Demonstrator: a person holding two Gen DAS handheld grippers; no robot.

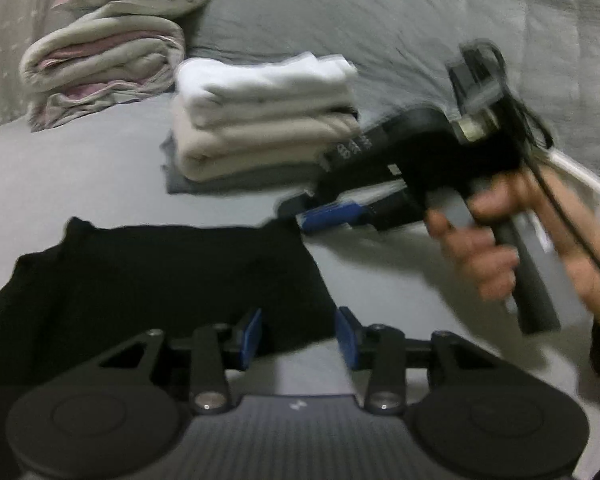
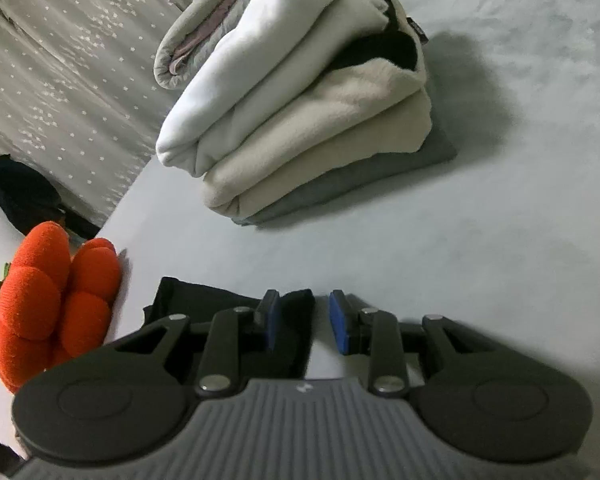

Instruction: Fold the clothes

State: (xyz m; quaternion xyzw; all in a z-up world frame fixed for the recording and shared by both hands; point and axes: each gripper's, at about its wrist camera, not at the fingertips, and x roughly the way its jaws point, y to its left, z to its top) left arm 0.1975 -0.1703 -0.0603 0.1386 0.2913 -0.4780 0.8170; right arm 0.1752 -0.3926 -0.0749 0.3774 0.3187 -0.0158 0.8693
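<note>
- Grey bed sheet fills both views; behind it hangs a pale curtain with small white dots, and rolled bedding in beige and pink lies at the far end of the bed.
- Near the middle of the bed stands a stack of folded clothes: white on top, cream under it, grey at the bottom.
- On the near side of that stack lies the black garment, spread flat and already partly folded, as I judge it. Its long axis seems to run across the left wrist view.
- Left gripper has its blue fingers partly apart. The garment's right edge lies under and between them, but the pads do not press on it.
- Right gripper is also partly open. A corner of the black cloth lies below the gap, beside the left pad; nothing is clamped.
- In the left wrist view a hand holds the right gripper, which points at the garment's far right corner, between garment and stack.
- An orange plush toy sits off the garment's other side, at the bed's edge.
- My judgement: both grippers are at the garment's right edge, so the next fold would go from that edge across the long axis.
</note>
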